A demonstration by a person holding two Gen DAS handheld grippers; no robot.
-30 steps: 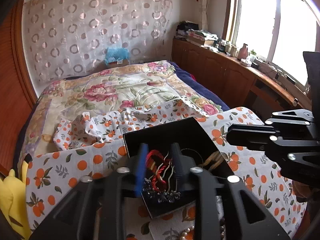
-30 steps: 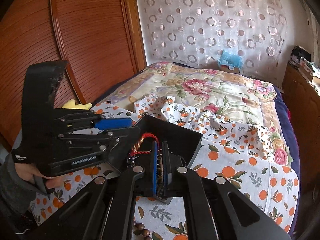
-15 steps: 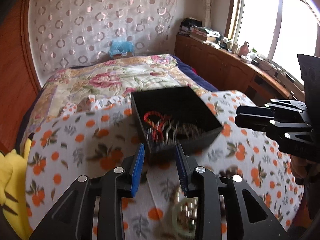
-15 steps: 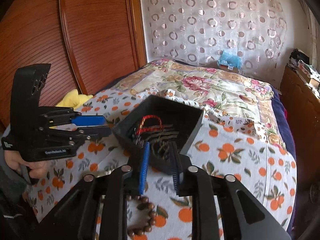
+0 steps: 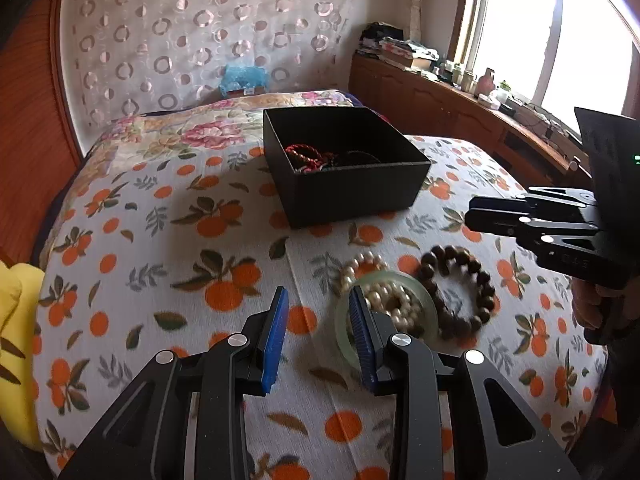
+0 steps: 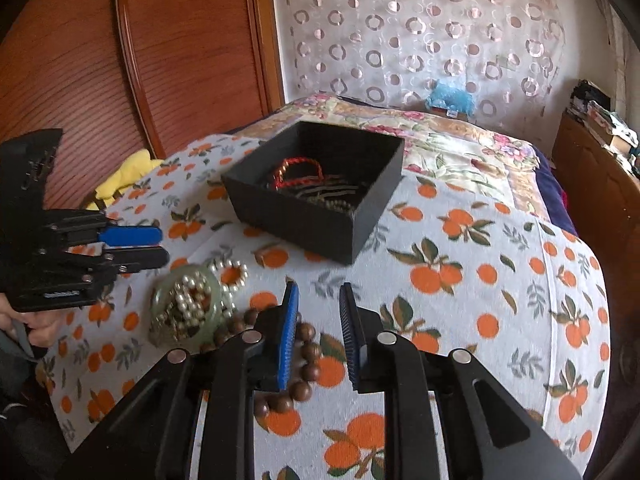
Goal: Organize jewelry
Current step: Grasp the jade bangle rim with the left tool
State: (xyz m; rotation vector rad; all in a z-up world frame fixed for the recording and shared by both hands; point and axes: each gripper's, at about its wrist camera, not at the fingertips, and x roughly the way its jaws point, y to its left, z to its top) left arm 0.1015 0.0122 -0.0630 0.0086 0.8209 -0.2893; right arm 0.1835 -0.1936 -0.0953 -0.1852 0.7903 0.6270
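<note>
We find the left tongs [image 5: 318, 312] moderately open and empty, hovering beside the pale green jade bangle [image 5: 384, 320], and the right tongs [image 6: 318, 306] likewise parted and empty above the dark brown wooden bead bracelet [image 6: 296, 364]. A pearl bead bracelet [image 5: 380, 288] lies across the bangle, all near the front edge of the orange-print bedspread [image 5: 160, 240]; the square black box [image 5: 348, 192] sits farther back, already holding red cord. We advise separating overlaps first, gripping one piece across its rim and lifting clear before moving boxward.
</note>
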